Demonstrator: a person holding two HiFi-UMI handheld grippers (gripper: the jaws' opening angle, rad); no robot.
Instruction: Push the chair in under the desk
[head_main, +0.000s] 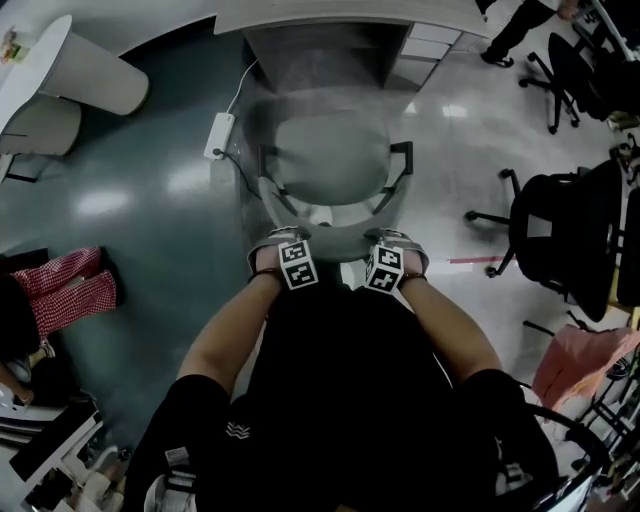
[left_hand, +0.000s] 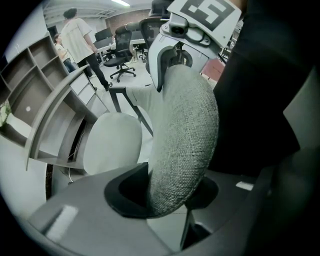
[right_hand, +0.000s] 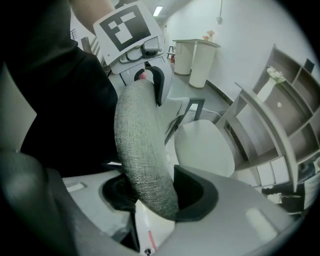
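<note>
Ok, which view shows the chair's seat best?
Head view: nearly the whole seat shows from above, with the desk beyond. Both gripper views show it obliquely, partly hidden by the backrest.

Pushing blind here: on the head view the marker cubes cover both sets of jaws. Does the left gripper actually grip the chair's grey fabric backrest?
Observer: Yes. The left gripper view shows the left gripper closed on the padded top edge of the grey woven-fabric chair backrest, with a pad pressing on each face.
Operator: And the right one?
Observer: The right gripper view shows the right gripper clamped on that same edge, which runs straight through between its pads.
</note>
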